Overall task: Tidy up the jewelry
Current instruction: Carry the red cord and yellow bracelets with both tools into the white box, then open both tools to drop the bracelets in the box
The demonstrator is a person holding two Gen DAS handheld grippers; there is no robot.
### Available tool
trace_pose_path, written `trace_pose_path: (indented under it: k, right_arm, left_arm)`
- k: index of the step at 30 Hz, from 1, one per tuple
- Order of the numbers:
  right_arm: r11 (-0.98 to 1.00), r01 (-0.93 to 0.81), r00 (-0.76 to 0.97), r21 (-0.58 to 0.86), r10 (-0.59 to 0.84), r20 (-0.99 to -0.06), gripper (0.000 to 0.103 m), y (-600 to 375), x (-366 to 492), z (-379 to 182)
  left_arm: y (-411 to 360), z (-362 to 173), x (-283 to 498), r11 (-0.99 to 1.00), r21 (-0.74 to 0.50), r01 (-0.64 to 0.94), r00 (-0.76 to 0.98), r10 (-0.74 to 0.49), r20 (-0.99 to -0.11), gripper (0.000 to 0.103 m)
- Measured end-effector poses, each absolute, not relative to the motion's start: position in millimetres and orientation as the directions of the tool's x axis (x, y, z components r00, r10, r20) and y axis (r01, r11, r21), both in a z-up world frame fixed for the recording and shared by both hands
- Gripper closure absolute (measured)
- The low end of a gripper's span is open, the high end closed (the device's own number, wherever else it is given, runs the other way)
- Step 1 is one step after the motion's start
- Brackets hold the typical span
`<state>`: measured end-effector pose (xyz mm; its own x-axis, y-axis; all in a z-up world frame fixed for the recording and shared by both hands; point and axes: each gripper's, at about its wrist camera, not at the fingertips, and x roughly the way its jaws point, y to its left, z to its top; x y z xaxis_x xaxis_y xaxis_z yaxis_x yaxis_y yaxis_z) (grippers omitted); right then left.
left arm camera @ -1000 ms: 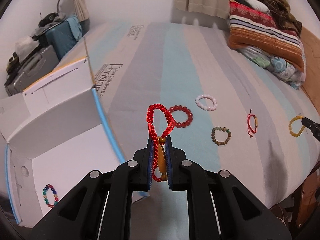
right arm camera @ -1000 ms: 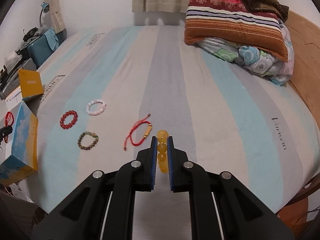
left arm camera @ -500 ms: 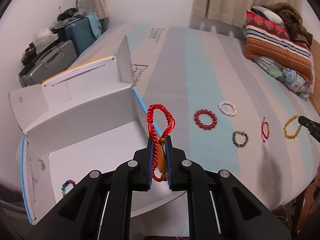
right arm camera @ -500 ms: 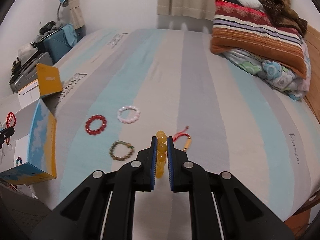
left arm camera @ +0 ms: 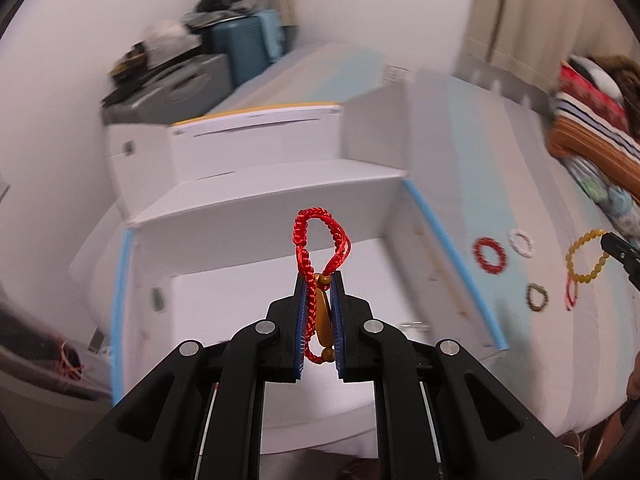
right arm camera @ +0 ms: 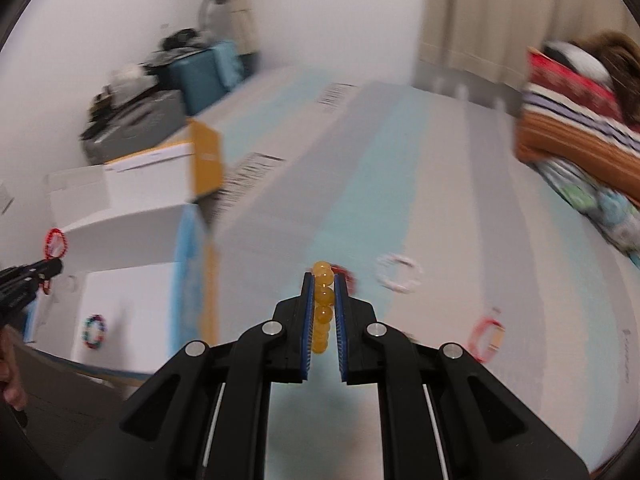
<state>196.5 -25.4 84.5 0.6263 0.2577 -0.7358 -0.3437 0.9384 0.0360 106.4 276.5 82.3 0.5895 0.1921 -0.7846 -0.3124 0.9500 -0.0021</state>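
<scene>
My left gripper (left arm camera: 319, 280) is shut on a red braided cord bracelet (left arm camera: 320, 240) with a wooden bead, held above the open white box (left arm camera: 280, 208). My right gripper (right arm camera: 324, 280) is shut on a yellow bead bracelet (right arm camera: 322, 300) over the bed; this bracelet also shows in the left wrist view (left arm camera: 586, 256). A multicoloured bead bracelet (right arm camera: 94, 331) lies on the box floor. On the bed lie a red bead bracelet (left arm camera: 490, 255), a white bead bracelet (left arm camera: 522, 242), a brown-green bead bracelet (left arm camera: 537, 297) and a red cord bracelet (right arm camera: 486, 334).
The box (right arm camera: 132, 240) stands at the bed's left edge with raised flaps and a blue rim. Suitcases and clutter (left arm camera: 192, 76) stand against the wall behind it. Folded blankets and pillows (right arm camera: 580, 120) lie at the far right of the striped bed (right arm camera: 400, 160).
Both grippers have swung left toward the box. My left gripper now hangs over the box interior with the red cord bracelet. My right gripper has carried the yellow bracelet leftward past the loose bracelets.
</scene>
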Motion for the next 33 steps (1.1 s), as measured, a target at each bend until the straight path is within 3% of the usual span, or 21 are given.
trace_pose_path:
  k: [12, 33]
  right_arm:
    - [0.842, -0.538, 0.550, 0.035, 0.382, -0.742, 0.094, 114.0, 171.8, 83.0]
    - [0.824, -0.567, 0.412, 0.013, 0.297, -0.862, 0.094, 165.1, 167.3, 10.7]
  left_arm:
    - [354.8, 64.6, 70.1, 0.908, -0.013, -0.419, 0.535, 0.235, -0.811, 0.093]
    - [368.7, 13.5, 69.6, 0.894, 0.012, -0.448, 0.422, 0.224, -0.878, 0.093]
